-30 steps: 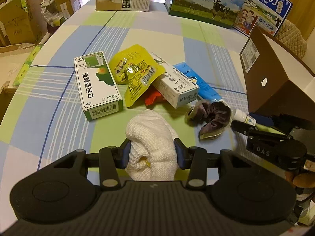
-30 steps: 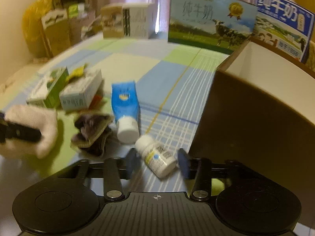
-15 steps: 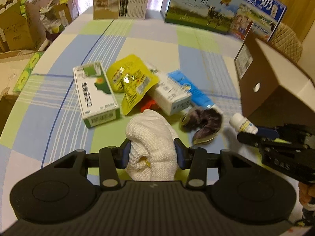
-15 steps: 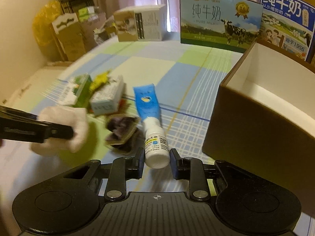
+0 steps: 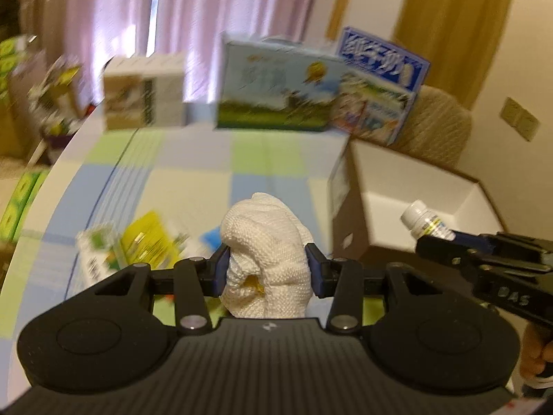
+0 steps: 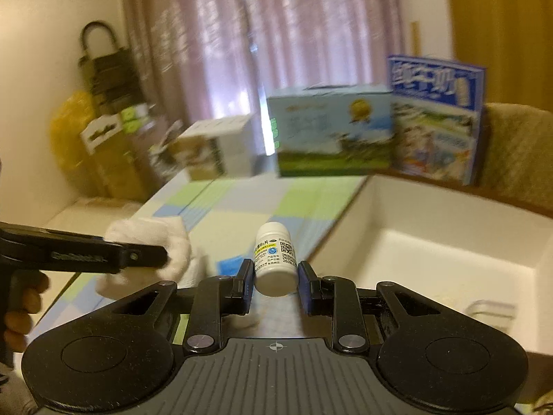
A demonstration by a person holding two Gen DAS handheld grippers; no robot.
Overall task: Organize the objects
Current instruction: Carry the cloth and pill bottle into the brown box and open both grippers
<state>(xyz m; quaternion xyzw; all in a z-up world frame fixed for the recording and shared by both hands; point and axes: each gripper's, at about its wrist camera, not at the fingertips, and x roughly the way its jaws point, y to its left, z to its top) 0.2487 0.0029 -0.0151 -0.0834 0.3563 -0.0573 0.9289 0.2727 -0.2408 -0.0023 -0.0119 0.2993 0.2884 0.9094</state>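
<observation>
My left gripper (image 5: pixel 266 269) is clamped tight on the white knit cloth (image 5: pixel 268 252), a bunched waffle-weave wad with a bit of yellow peeking out low down, held up off the checked tablecloth (image 5: pixel 193 173). My right gripper (image 6: pixel 274 278) is closed on a small white pill bottle (image 6: pixel 275 259) with a printed label, cap pointing to 12 o'clock. The open cardboard box (image 6: pixel 432 242) sits at 2 o'clock from it.

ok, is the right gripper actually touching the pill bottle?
Touching. The right wrist view shows the right gripper closed on the white pill bottle, both pads against its sides, held in the air beside the open box.
</observation>
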